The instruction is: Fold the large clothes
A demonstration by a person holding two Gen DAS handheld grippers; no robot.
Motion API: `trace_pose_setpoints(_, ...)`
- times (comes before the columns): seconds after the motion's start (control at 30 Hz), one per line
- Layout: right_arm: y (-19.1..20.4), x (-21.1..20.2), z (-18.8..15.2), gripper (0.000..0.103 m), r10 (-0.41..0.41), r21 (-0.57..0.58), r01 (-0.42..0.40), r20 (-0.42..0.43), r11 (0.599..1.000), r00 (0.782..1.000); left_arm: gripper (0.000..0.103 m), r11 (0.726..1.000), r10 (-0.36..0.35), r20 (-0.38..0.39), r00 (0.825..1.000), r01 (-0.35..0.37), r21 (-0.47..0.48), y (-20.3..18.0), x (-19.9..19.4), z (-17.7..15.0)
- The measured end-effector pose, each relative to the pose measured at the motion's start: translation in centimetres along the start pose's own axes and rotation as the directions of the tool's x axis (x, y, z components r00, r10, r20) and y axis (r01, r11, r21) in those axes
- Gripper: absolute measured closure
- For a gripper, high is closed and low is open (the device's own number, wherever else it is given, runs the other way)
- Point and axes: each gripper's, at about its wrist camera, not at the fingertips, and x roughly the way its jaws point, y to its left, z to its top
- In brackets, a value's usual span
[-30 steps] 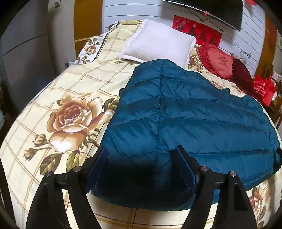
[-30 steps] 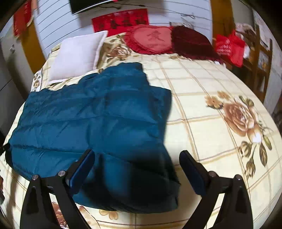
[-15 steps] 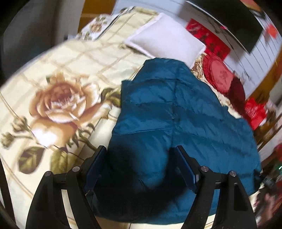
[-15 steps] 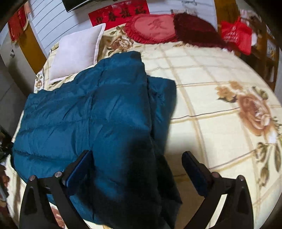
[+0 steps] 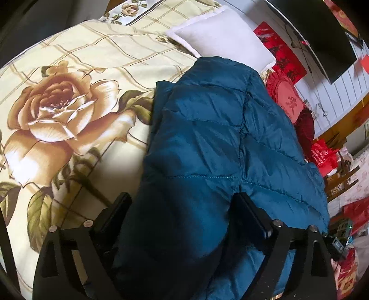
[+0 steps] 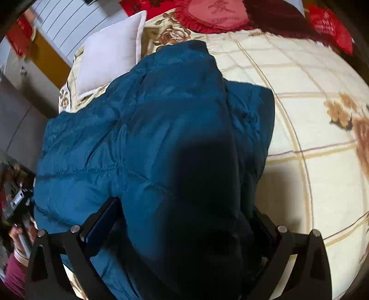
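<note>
Bedspread [image 5: 96,53] in cream with a tan grid and large printed roses covers the bed. Lying on it is a teal quilted down jacket [image 5: 207,147], spread from the near edge toward the far pillows. The left gripper [image 5: 182,207] and right gripper [image 6: 182,214] each have their jaws set wide, with a raised fold of jacket between them. At the far end sit a white pillow [image 5: 221,39] and a red round cushion [image 6: 216,11]. Beyond is a white slatted wall [image 6: 76,20] with red paper decorations [image 5: 283,57].
</note>
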Motion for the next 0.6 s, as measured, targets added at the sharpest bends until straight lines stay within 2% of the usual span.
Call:
trace_pose_setpoints(0.03, 0.2, 0.0, -0.1, 0.001, 0.0, 0.006, 0.0, 0.011, 1.0, 1.0, 0.0, 1.0, -0.003, -0.002, 1.0, 0.003, 0.002, -0.1, 0.1, -0.1)
trace_pose_setpoints(0.07, 0.5, -0.1, -0.3, 0.005, -0.002, 0.008, 0.001, 0.027, 1.0, 1.0, 0.01, 1.0, -0.027, -0.014, 1.0, 0.027, 0.007, -0.2, 0.2, -0.2)
trace_pose_setpoints(0.1, 0.9, -0.3, -0.6, 0.014, -0.001, 0.002, 0.001, 0.042, 1.0, 0.999, 0.014, 0.999, -0.041, -0.028, 0.999, 0.041, 0.01, -0.4, 0.3, -0.1)
trace_pose_setpoints(0.13, 1.4, -0.7, -0.8, 0.018, -0.002, -0.012, 0.002, 0.053, 1.0, 0.999, 0.023, 0.999, -0.045, -0.025, 0.999, 0.046, 0.022, -0.7, 0.0, -0.3)
trace_pose_setpoints(0.17, 1.8, -1.2, -0.9, 0.03, -0.002, -0.024, 0.004, 0.062, 1.0, 0.998, 0.034, 0.998, -0.046, -0.021, 0.999, 0.047, 0.038, -1.0, -0.4, -0.4)
trace_pose_setpoints(0.2, 2.2, -1.8, -1.0, 0.045, 0.0, -0.034, 0.002, 0.073, 0.999, 0.997, 0.04, 0.997, -0.048, -0.013, 0.999, 0.049, 0.063, -1.2, -1.0, -0.6)
trace_pose_setpoints(0.27, 2.8, -3.4, -1.2, 0.06, 0.026, -0.042, -0.022, 0.093, 0.999, 0.995, 0.054, 0.994, -0.059, -0.006, 0.998, 0.059, 0.094, -1.7, -2.3, -0.7)
trace_pose_setpoints(0.3, 3.1, -4.1, -1.5, 0.065, 0.04, -0.049, -0.035, 0.101, 0.998, 0.994, 0.055, 0.993, -0.066, -0.005, 0.998, 0.066, 0.099, -1.7, -3.0, -0.8)
trace_pose_setpoints(0.47, 4.5, -7.8, -3.8, 0.068, 0.082, -0.079, -0.075, 0.095, 0.994, 0.992, 0.057, 0.985, -0.108, -0.025, 0.994, 0.11, 0.131, -1.8, -7.4, -2.2)
trace_pose_setpoints(0.6, 4.4, -10.6, -7.7, 0.068, 0.123, -0.084, -0.118, 0.065, 0.989, 0.99, 0.057, 0.979, -0.149, -0.073, 0.986, 0.158, 0.132, -0.7, -11.3, -4.9)
